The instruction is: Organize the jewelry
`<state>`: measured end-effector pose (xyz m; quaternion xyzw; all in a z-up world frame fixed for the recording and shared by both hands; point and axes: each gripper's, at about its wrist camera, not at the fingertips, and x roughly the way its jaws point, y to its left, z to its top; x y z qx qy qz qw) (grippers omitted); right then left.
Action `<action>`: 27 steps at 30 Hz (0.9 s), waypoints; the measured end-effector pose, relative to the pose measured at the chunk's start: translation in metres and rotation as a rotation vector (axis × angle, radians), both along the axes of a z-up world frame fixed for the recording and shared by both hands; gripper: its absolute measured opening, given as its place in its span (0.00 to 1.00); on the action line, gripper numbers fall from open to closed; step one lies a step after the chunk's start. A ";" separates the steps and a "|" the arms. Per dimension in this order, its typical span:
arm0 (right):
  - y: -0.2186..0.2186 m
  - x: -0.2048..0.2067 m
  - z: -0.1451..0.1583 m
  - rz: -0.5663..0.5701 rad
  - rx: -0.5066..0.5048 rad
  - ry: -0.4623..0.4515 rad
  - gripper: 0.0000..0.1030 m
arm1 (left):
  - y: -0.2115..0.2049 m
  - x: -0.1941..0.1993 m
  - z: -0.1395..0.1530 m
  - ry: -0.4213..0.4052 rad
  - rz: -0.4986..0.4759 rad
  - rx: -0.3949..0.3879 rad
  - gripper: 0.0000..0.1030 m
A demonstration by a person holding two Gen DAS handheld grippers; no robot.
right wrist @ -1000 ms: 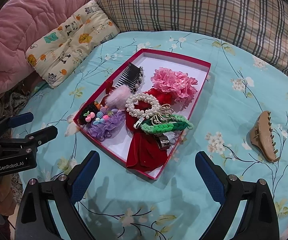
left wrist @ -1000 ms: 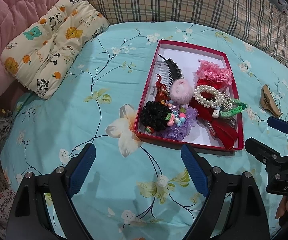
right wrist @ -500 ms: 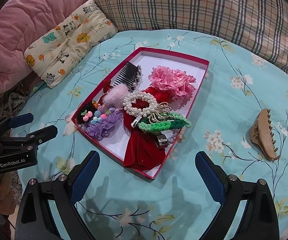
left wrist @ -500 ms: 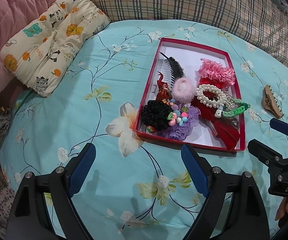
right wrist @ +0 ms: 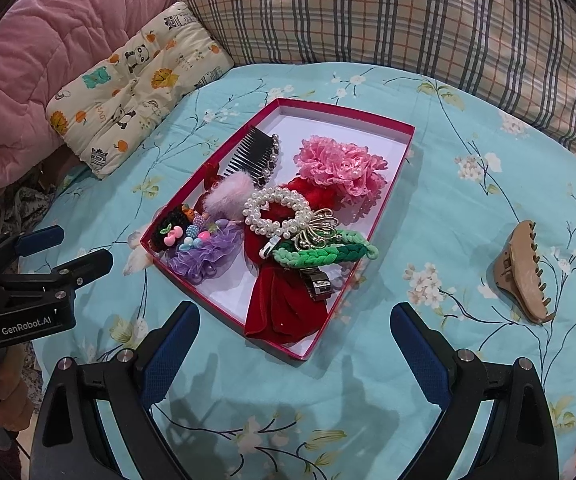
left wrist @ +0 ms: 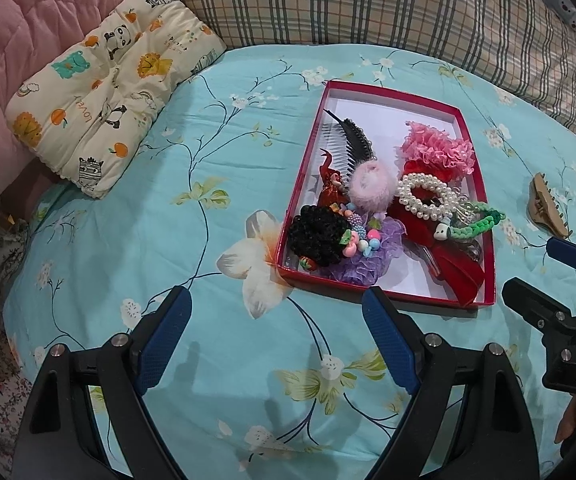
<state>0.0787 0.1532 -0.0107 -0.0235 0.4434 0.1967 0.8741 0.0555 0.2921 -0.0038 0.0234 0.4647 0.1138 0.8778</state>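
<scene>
- Red box (right wrist: pixel 402 148) on turquoise bed sheet (left wrist: pixel 168 200), full of hair accessories.
- Beige claw clip (right wrist: pixel 522 272) lies apart, right of box.
- L gripper (left wrist: pixel 274 340) & R gripper (right wrist: pixel 294 354): fingers released, nothing between.

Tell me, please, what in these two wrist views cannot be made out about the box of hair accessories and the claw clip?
- Red velvet bow: its upper part lies under the pearl scrunchie and green braided band, both views.
- Beige claw clip: whether its teeth are closed is too small to tell, left wrist view.
- Red box: much of its floor is covered by the pile.
</scene>
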 end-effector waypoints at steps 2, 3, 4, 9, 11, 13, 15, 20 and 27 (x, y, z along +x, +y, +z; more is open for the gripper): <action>-0.001 0.000 0.000 -0.002 0.002 0.002 0.95 | 0.000 0.000 0.000 -0.001 0.002 0.001 0.86; -0.001 0.001 0.000 -0.002 0.002 0.002 0.95 | 0.000 -0.001 0.000 -0.003 0.004 0.004 0.86; -0.001 0.000 0.001 -0.001 0.002 0.001 0.95 | 0.000 -0.001 0.000 -0.004 0.003 0.005 0.86; -0.001 0.001 0.001 -0.002 0.002 0.001 0.95 | -0.001 -0.001 0.001 -0.008 -0.003 0.008 0.86; -0.001 0.001 0.002 -0.002 0.002 0.000 0.95 | -0.002 -0.001 0.002 -0.010 -0.006 0.009 0.86; -0.001 0.001 0.002 -0.002 0.002 -0.001 0.95 | -0.002 -0.002 0.002 -0.011 -0.004 0.009 0.86; -0.002 0.001 0.002 -0.002 0.002 0.000 0.95 | -0.002 -0.002 0.002 -0.011 -0.001 0.009 0.86; -0.003 0.001 0.003 -0.008 0.002 -0.001 0.95 | -0.004 -0.002 0.003 -0.013 -0.003 0.010 0.86; -0.003 0.000 0.004 -0.010 0.002 -0.004 0.95 | -0.005 -0.003 0.005 -0.021 -0.006 0.014 0.86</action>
